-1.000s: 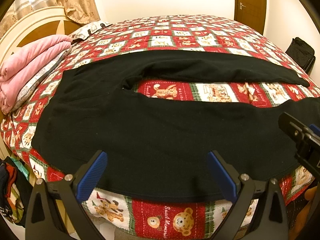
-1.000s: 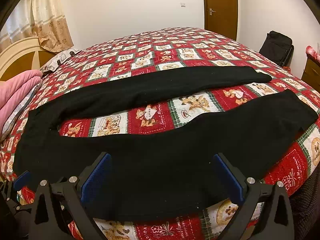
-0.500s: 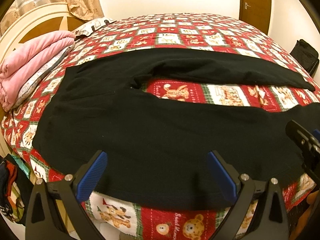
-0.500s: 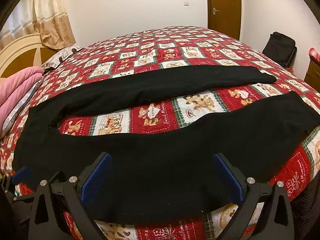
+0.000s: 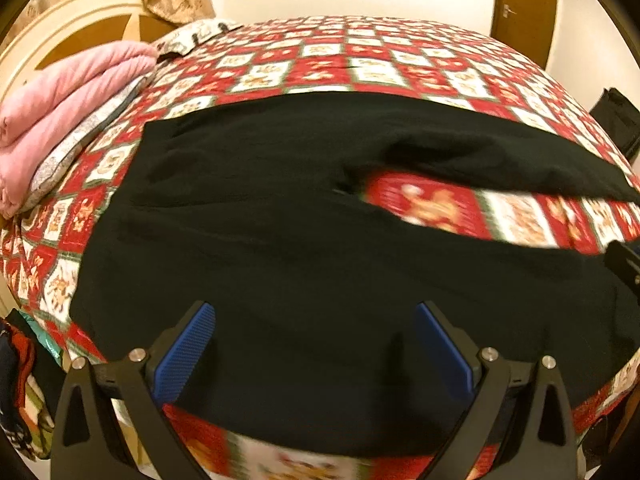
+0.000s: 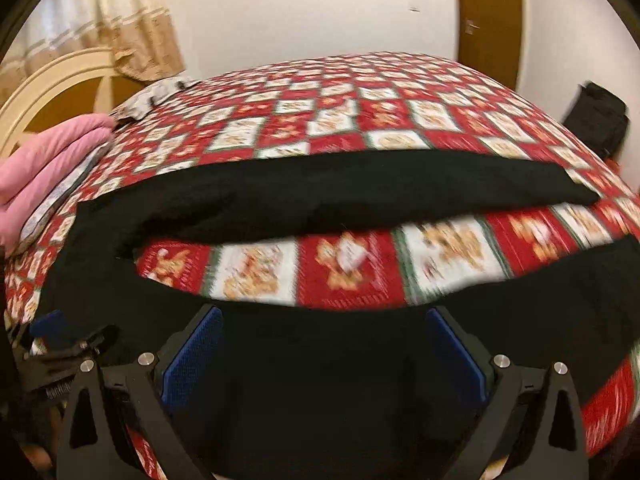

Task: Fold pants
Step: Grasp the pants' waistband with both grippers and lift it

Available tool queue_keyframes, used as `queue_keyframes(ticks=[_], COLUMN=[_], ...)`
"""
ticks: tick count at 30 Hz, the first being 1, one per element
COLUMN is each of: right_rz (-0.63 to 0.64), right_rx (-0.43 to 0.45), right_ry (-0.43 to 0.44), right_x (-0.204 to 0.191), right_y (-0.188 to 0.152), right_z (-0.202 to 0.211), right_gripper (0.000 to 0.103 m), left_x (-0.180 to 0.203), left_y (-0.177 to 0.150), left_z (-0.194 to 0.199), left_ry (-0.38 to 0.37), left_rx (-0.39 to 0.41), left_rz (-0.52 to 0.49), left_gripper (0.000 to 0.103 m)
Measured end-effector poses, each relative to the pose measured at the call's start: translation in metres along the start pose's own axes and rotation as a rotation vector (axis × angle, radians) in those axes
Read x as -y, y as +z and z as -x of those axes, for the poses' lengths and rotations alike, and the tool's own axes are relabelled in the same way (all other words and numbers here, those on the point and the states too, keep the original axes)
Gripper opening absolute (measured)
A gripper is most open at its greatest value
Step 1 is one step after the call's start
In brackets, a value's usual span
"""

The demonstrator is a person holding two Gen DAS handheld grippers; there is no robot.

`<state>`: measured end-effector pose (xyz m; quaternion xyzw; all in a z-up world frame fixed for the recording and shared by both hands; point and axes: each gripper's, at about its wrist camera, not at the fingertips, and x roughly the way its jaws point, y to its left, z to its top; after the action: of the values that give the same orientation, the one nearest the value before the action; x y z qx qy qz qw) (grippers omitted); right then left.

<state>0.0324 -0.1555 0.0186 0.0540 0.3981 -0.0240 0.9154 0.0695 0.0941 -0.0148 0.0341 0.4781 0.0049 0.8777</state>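
Both our left gripper (image 5: 316,344) and right gripper (image 6: 324,350) gape apart at lower frame over black fabric pants (image 5: 280,248); approach step, we next pinch the near hem.

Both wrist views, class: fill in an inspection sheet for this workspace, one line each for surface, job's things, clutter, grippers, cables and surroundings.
Surface: bed under a red checked teddy-bear bedspread.
Job's things: black pants spread flat, unfolded, legs apart with bedspread showing between them; waist toward the headboard.
Clutter: folded pink blanket at the head end; a patterned pillow behind it.
Grippers: left gripper and right gripper both with jaws wide open over the near pant leg, holding nothing; contact with the cloth cannot be told.
Cables: nothing seen.
Surroundings: wooden door, curtain, black bag on the floor, clothes beside the bed.
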Motion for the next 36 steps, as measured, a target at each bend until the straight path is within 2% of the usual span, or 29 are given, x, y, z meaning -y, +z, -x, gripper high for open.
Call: queue_keyframes(ticks=[5,9,12,15,20,22,25,28,30,31,33,34,35,36], right_rz=[0.083,0.181,0.247,0.328,0.397,0.41,0.453,0.452,0.416,0.427,0.448,0.447,0.45,0.462], right_rx=[-0.049,-0.042,-0.034,-0.052,-0.102,-0.148,-0.191,-0.261,-0.244,-0.247,-0.253,-0.265,-0.274,-0.267], right_ry=[0.109,0.145,0.159,0.199,0.24,0.275,0.261,0.303,0.338,0.343,0.365,0.392,0.402,0.386], right_x=[-0.011,-0.027,-0.037,-0.048,-0.065,-0.073,-0.083,-0.083,-0.077,-0.078,-0.081,-0.083,-0.085,-0.09], right_y=[0.041,0.081,0.109,0.134,0.162,0.168,0.17,0.164,0.163,0.162,0.16,0.159,0.158,0.156], right_z=[-0.024,-0.051,-0.074,-0.103,-0.158,-0.18,-0.208,-0.229,-0.227,-0.226,-0.222,-0.218,-0.214,-0.212], right_gripper=[0.102,0.102,0.102,0.102,0.101,0.101,0.1,0.076,0.072,0.067,0.047,0.027,0.016,0.014], left_x=[-0.055,-0.092,-0.11,-0.117,-0.114,-0.111,-0.102,-0.099,-0.102,-0.104,-0.104,-0.103,-0.102,-0.101], left_y=[0.04,0.084,0.111,0.13,0.142,0.145,0.146,0.144,0.14,0.14,0.139,0.138,0.138,0.136], left_z=[-0.009,-0.036,-0.059,-0.082,-0.114,-0.119,-0.122,-0.124,-0.123,-0.123,-0.123,-0.124,-0.123,-0.122], left_ry=[-0.003,0.05,0.011,-0.064,-0.106,-0.068,-0.005,0.025,0.015,0.011,0.011,0.015,0.02,0.023], left_rx=[0.009,-0.006,-0.047,-0.095,-0.159,-0.148,-0.14,-0.119,-0.096,-0.09,-0.077,-0.07,-0.059,-0.046], left_rz=[0.035,0.074,0.134,0.199,0.259,0.251,0.198,0.167,0.181,0.184,0.183,0.181,0.175,0.158], left_gripper=[0.102,0.102,0.102,0.102,0.102,0.102,0.103,0.103,0.103,0.103,0.103,0.103,0.103,0.103])
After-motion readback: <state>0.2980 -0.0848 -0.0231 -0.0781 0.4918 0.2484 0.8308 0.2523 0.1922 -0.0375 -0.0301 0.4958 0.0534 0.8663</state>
